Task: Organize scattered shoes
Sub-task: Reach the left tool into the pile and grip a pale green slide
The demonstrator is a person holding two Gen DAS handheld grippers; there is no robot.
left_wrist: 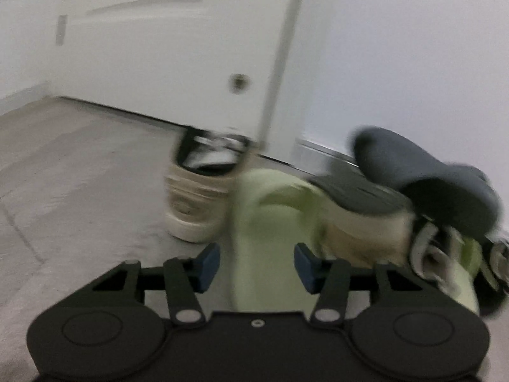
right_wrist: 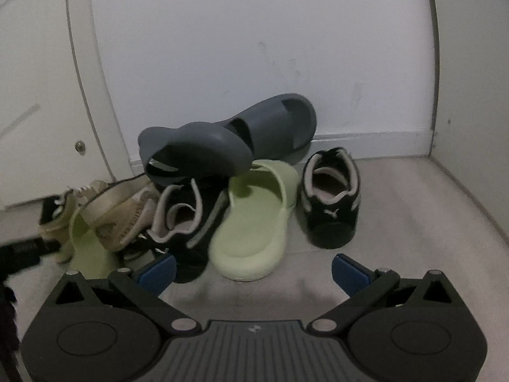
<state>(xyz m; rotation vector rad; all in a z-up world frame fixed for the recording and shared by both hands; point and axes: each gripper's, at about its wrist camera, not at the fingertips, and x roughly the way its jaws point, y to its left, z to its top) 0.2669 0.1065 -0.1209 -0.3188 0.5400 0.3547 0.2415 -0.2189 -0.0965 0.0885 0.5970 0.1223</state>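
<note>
Grey floor [right_wrist: 397,197] meets a white wall [right_wrist: 254,47], w/ a white door [left_wrist: 159,47] to the left; the shoes sit in a heap at the wall's foot.

Right wrist view, shoes counted:
- 2 grey slides: one [right_wrist: 194,149] tipped on top of the heap, the other [right_wrist: 280,124] behind it, leaning on the wall.
- 2 pale green slides: one [right_wrist: 254,219] flat on the floor, sole down, in mid-heap; the other [right_wrist: 86,245] at left, partly under a beige shoe.
- 2 black sneakers: one [right_wrist: 331,197] upright and apart at right, just beside the green slide; the other [right_wrist: 184,216] wedged between both green slides, under the grey one.
- 2 beige shoes: one [right_wrist: 124,213] lying tilted over the left green slide; the other [right_wrist: 57,219] at far left, mostly hidden.

Left wrist view is motion-blurred: a beige shoe [left_wrist: 197,197] stands by the door edge, a green slide [left_wrist: 270,229] lies between the blue pads.

Left gripper [left_wrist: 257,265]: jaws apart around the green slide; contact can't be told through blur. Right gripper [right_wrist: 253,270]: jaws wide apart, nothing between, near the heel of the flat green slide.
</note>
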